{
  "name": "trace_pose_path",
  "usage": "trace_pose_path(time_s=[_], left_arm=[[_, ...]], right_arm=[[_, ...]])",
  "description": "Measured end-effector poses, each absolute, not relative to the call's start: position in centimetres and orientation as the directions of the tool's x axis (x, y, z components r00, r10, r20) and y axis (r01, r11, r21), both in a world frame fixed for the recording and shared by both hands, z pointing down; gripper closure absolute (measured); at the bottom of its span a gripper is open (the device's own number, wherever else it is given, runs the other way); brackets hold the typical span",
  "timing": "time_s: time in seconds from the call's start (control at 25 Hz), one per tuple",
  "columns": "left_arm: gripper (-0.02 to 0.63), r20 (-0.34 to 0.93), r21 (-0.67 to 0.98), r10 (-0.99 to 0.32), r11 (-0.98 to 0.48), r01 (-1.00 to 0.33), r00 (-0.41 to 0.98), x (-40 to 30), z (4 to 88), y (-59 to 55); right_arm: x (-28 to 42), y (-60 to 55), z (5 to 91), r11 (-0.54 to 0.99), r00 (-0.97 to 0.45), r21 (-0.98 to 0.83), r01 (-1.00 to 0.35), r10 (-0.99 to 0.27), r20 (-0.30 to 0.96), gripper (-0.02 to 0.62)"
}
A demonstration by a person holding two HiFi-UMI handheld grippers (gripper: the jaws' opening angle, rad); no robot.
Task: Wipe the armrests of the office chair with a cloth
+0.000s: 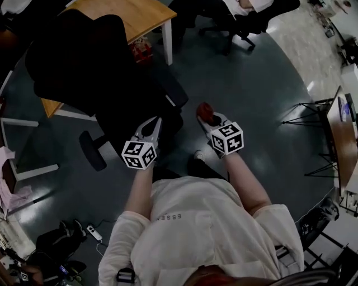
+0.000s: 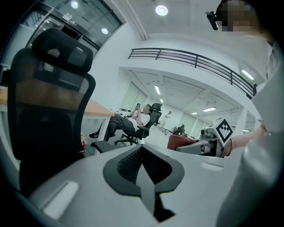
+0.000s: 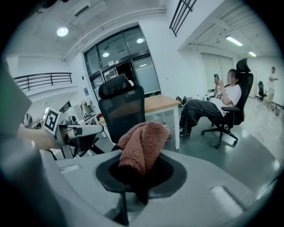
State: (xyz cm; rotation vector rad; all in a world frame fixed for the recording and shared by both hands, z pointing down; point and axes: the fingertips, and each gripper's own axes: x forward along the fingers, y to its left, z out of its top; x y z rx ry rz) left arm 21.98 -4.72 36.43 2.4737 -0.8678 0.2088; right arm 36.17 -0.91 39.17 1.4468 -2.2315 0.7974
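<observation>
place: open office | evidence: wooden desk, office chair, glass partitions

Ahead of the jaws of the right gripper, a white-legged wooden desk stood on glossy dark floor before tall dark windows, under round ceiling lights. Above the jaws of the left gripper ran a railed balcony.

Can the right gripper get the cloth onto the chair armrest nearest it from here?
Probably yes. The right gripper is shut on the cloth, and the armrest lies just ahead-left with only bare floor between; the left gripper sits off to the side.
</observation>
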Motion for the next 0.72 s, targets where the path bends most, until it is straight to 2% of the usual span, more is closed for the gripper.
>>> trace_pose_path(time_s=[0.32,0.72], left_arm=[[0.589,0.329,0.447,-0.61,-0.571,-0.688,0.721,26.5,39.8,-5.7],[0.589,0.39,0.497,-0.665,-0.43,-0.754,0.637,25.1,45.2,-12.9]], right_arm=[[41.2,-3.7,43.0,0.417,-0.482,-0.264,-0.87,-0.606,0.632,0.541],[38.3,-14.1,47.9,0.534,-0.563,-0.288,-0.795,-0.472,0.678,0.541]])
